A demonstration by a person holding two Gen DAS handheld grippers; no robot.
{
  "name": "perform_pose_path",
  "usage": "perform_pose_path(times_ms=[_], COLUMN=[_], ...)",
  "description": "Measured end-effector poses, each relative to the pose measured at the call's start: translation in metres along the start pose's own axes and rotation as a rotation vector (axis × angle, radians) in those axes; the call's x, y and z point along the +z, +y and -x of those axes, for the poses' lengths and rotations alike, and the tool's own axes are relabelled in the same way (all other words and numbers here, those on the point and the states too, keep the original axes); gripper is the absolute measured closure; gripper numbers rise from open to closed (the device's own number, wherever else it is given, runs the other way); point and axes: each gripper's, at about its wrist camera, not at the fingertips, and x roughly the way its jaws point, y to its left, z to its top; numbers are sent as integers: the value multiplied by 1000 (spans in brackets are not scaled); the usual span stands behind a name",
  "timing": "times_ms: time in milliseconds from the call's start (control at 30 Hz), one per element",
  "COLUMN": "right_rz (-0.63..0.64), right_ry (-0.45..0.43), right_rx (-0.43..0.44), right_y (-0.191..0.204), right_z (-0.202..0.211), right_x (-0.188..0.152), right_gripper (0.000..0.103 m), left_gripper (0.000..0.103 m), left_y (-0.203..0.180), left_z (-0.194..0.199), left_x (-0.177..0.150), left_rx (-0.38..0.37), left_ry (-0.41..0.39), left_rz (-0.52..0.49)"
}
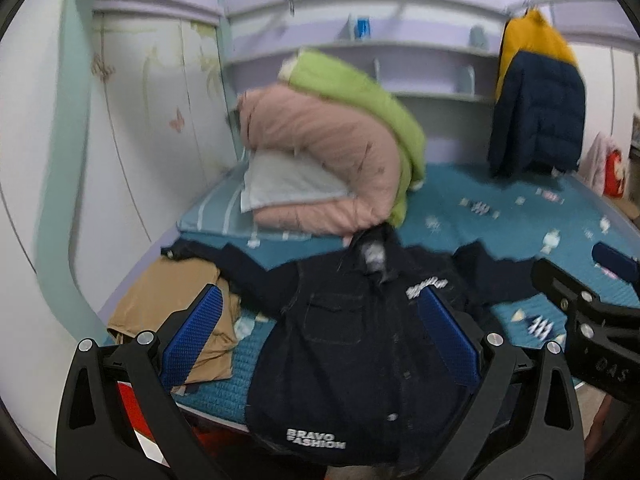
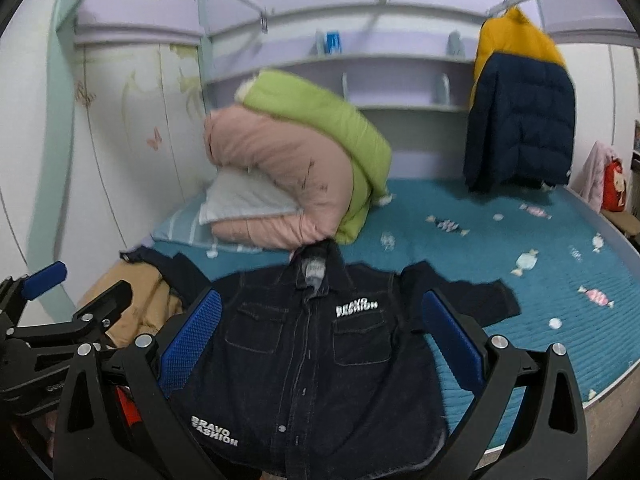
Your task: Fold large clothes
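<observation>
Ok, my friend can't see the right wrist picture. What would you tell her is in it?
A dark denim jacket lies spread face up on a teal bed, between the open right gripper fingers. Pink and green quilts are piled behind it.

"BRAVO FASHION" is printed in white on the dark denim jacket (image 2: 304, 360) twice: above the chest pocket and at the lower hem. Other markings are blurred and cannot be read.

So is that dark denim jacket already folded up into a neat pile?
No, the dark denim jacket lies spread open front-up on the bed, both sleeves out to the sides, and both open grippers hold nothing.
</observation>
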Motion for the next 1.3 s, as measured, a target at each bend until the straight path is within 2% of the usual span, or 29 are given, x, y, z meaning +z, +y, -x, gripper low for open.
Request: perform_pose_path(times_ms=[133,233,367,467,633,733,867,967,1000,1033,1067,1100,1167,1200,1233,1267,1300], right_rz=[-1,-2,-9,-42,-114,-97,-89,-91,-94,-95,-89,-67,-23,-4,20,32,39], right_ry=[129,177,235,265,328,349,387,412,427,437,444,443,438,434,435,442,461], right_rx=[21,28,68,103,178,208,243,243,246,251,250,234,230,242,261,275,300], right_y=[9,16,26,34,51,66,78,83,86,87,91,97,110,116,125,129,135], right_z=[-77,-118,-178,-217,-274,-295,-315,-332,-340,-346,-354,-362,-374,-378,-385,-390,-396], right_x=[-15,-24,-28,-27,-21,-22,-31,-37,-37,-37,-36,-34,-31,-30,-31,-33,-36], right_gripper=[6,6,6,6,6,6,6,6,6,6,6,6,7,7,13,28,37], left_gripper=[5,5,5,5,5,5,5,5,12,27,62,74,83,84,85,86,86], left_y=[33,81,156,206,269,295,312,314,315,313,312,311,313,314,315,314,313], left_z=[-65,-113,-172,-205,-267,-310,-345,-357,-358,-356,-358,-357,-350,-344,-336,-328,-312], left_x=[-12,-15,-1,12,27,23,15,15,15,17,19,20,19,20,22,24,28], left_rx=[19,47,110,109,132,151,78,106,120,130,125,133,84,74,63,52,31], left_ry=[127,202,270,291,293,346,390,398,390,366,355,351,305,279,255,233,194], left_rz=[15,87,156,242,365,449,553,559,559,555,538,521,547,558,566,572,574])
